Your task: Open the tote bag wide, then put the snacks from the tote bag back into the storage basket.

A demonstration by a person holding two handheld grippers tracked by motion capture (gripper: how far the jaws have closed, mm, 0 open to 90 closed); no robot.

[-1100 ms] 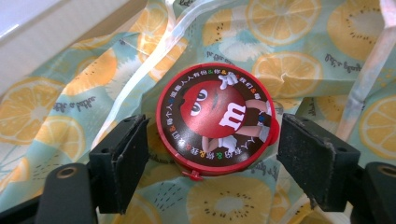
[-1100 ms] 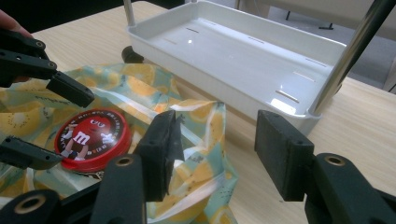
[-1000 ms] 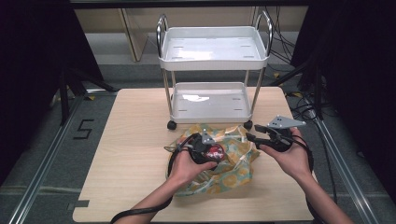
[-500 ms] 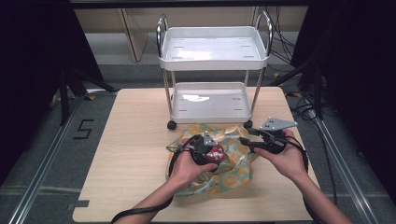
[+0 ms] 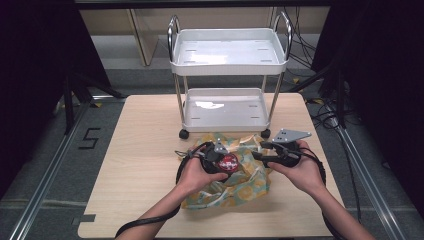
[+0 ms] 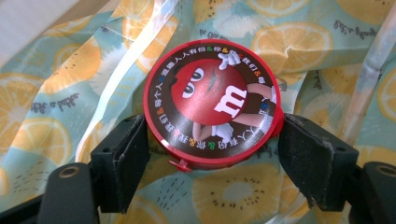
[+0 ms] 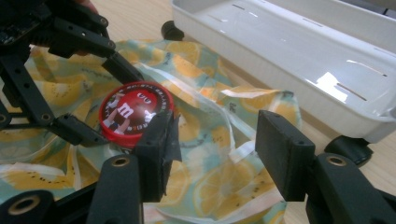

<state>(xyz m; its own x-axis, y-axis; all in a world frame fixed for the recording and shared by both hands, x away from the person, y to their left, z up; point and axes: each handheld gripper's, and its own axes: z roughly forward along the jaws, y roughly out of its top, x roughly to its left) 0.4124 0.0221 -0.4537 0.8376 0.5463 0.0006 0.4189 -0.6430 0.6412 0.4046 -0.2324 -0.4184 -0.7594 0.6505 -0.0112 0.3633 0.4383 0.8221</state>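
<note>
Since a second ago our right gripper (image 5: 262,151) has slid left, jaws spread over the lemon-print bag (image 5: 250,175), while our left gripper (image 5: 223,162) pinches the red candy tin (image 6: 211,103) above it, probably ready for bagging.

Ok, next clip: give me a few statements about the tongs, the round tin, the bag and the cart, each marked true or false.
1. The left tongs grip the red round tin by its rim. True.
2. The right tongs are clamped on the tin. False: their jaws stand open above the lemon-print bag, with nothing pressed between them.
3. The tin is held over the lemon-print bag. True.
4. The bag lies on the lower shelf of the white cart. False: it lies on the wooden table, in front of the cart.
5. The tin's lid is plain blue. False: it is red, with a cartoon candy figure printed on it.
</note>
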